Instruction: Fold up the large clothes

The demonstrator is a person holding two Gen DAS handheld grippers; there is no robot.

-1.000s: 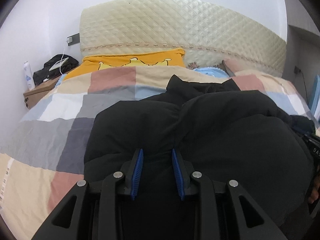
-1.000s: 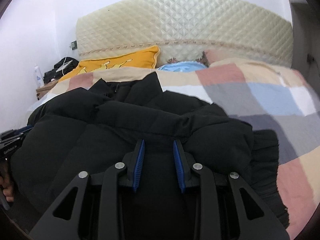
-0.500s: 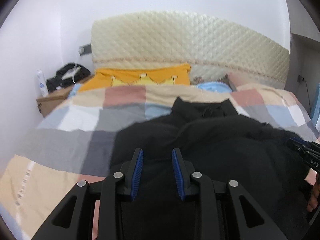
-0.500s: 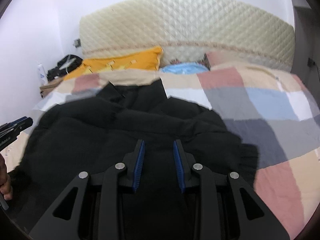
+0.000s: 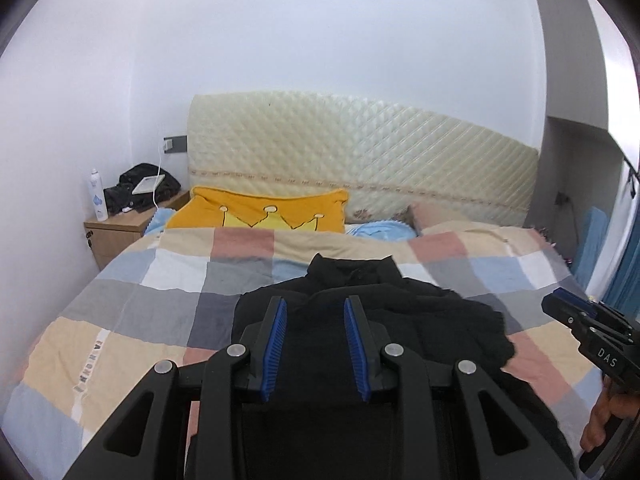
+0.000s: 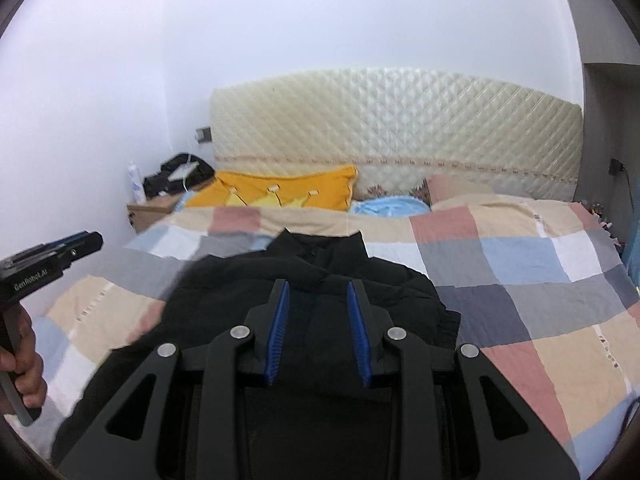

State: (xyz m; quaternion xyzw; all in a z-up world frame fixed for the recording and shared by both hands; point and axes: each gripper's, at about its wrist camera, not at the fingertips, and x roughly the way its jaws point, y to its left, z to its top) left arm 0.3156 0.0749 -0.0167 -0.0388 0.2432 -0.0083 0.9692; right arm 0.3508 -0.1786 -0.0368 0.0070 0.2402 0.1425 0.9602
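Black and puffy, the jacket (image 5: 400,320) lies on the checked quilt (image 5: 160,280) of the bed, collar pointing toward the cream headboard (image 5: 360,160). Both tongs hang above it. The left tongs (image 5: 315,312) stand with their blue-padded jaws apart and nothing between them, the jacket's body lying just beyond and below the tips. The right tongs (image 6: 316,296) are likewise spread and hold nothing, raised over the jacket's middle. A yellow pillow (image 5: 260,212) rests near the headboard, well apart from the jacket.
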